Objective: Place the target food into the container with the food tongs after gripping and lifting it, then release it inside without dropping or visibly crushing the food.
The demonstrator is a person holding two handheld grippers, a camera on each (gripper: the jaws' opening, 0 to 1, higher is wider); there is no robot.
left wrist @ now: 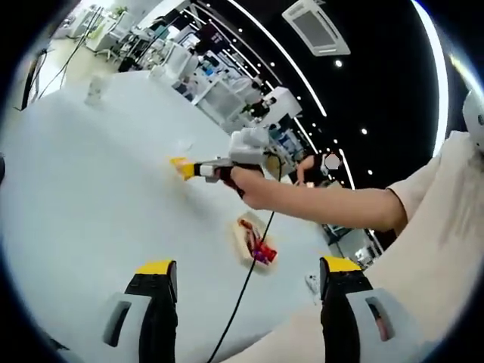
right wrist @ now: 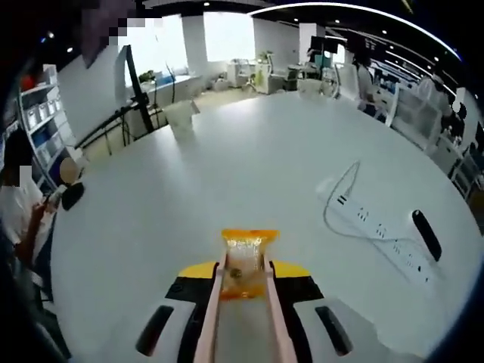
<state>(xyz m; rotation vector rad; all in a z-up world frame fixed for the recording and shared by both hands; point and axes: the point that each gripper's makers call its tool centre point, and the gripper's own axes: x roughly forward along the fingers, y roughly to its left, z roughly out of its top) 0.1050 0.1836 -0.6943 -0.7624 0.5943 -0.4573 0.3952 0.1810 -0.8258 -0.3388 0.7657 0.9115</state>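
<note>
the pink food tongs [right wrist: 243, 306] run out between the right gripper's [right wrist: 243, 291] yellow-tipped jaws, and their two thin arms are pinched on a small see-through food packet with orange ends [right wrist: 247, 261]. the packet sits right at the tong tips, straight ahead. its long way points forward, in line with the tongs. it looks lifted off the big white round surface [right wrist: 249, 159], not lying on it, though that is hard to tell for sure.

in the left gripper view the right gripper [left wrist: 195, 169] reaches out over the same surface [left wrist: 83, 197], held by a person's hand [left wrist: 253, 185]. the left gripper [left wrist: 246, 276] has its jaws wide apart and holds nothing.

nearer the person lies a shallow tan dish with red things in it [left wrist: 257, 246], just beside a black cable [left wrist: 246, 283]. this may be the container. if so, the packet must come back toward it.

to the right of the tongs lie a white power strip [right wrist: 374, 223] and a black remote-shaped thing [right wrist: 427, 234]. ahead there is lots of open room.
</note>
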